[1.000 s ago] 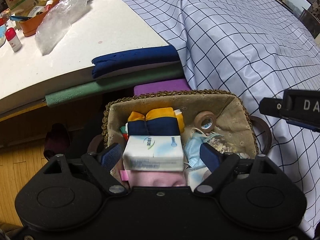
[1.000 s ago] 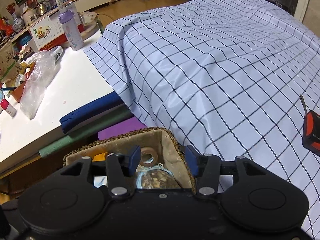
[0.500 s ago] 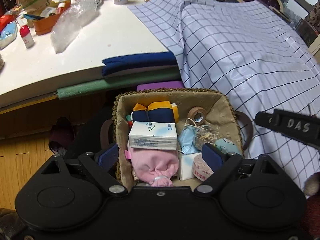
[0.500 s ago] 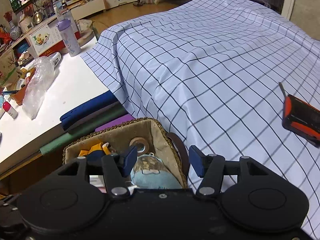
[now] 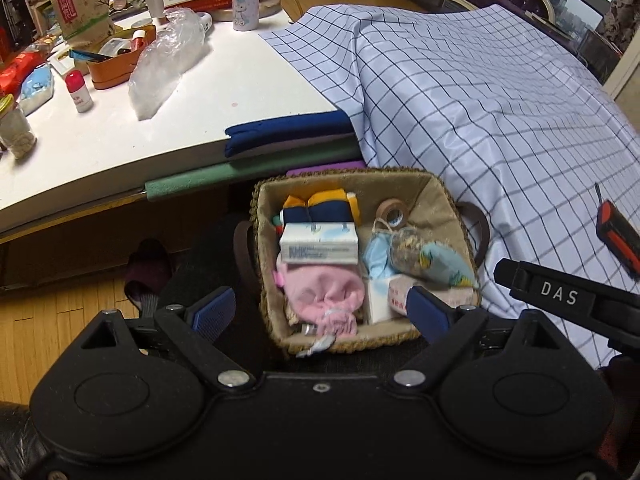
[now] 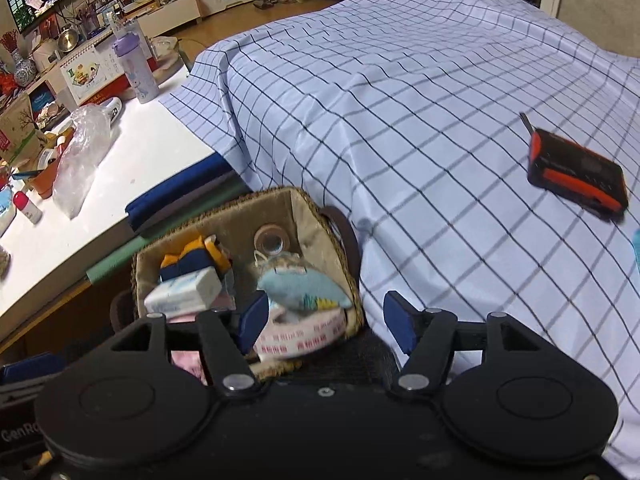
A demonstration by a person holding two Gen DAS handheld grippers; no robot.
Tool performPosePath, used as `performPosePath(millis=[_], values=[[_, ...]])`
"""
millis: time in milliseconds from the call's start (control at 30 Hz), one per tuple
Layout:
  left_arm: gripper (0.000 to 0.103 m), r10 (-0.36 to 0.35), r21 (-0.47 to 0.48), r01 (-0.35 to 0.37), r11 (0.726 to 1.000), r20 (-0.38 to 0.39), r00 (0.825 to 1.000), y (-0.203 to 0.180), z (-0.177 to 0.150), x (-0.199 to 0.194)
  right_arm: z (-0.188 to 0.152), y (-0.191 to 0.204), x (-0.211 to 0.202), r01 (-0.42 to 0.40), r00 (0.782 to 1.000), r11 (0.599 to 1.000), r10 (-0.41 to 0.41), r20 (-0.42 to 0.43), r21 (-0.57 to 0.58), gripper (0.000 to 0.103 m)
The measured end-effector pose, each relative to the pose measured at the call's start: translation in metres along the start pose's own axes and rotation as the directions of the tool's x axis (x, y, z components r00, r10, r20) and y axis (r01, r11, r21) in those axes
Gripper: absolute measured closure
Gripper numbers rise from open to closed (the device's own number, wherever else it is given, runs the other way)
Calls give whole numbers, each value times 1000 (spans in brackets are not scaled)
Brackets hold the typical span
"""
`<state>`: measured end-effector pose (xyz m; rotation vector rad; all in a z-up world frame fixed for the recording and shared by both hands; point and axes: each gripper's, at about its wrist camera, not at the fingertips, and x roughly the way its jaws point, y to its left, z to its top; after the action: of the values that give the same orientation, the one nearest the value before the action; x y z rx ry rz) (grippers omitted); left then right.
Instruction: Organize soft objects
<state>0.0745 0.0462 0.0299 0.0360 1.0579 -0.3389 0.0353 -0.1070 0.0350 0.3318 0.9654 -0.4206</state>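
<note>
Basket: because it groups the soft things, the basket sits low between the white surface at left and the checked cloth at right.
Contents: a tissue pack over a pink cloth, a blue pouch at right, tape nearest.
Left gripper: jaws just opened, released, nothing between; tilted steeply down, above the near rim.
Right gripper: jaws just opened, empty; angled down over the right rim.
</note>
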Motion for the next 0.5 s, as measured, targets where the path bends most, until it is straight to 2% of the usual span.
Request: performPosePath(millis=[267,500], values=[[13,-6,33,6,999,-7,1000,-12,-26,-13,-31,-6,-18,25,1000,1000,-25,3,-17,36],[12,-7,27,7,1000,4,1000,-15,-35,-23,-41,-19,-33,41,999,999,-41,21,6,34]])
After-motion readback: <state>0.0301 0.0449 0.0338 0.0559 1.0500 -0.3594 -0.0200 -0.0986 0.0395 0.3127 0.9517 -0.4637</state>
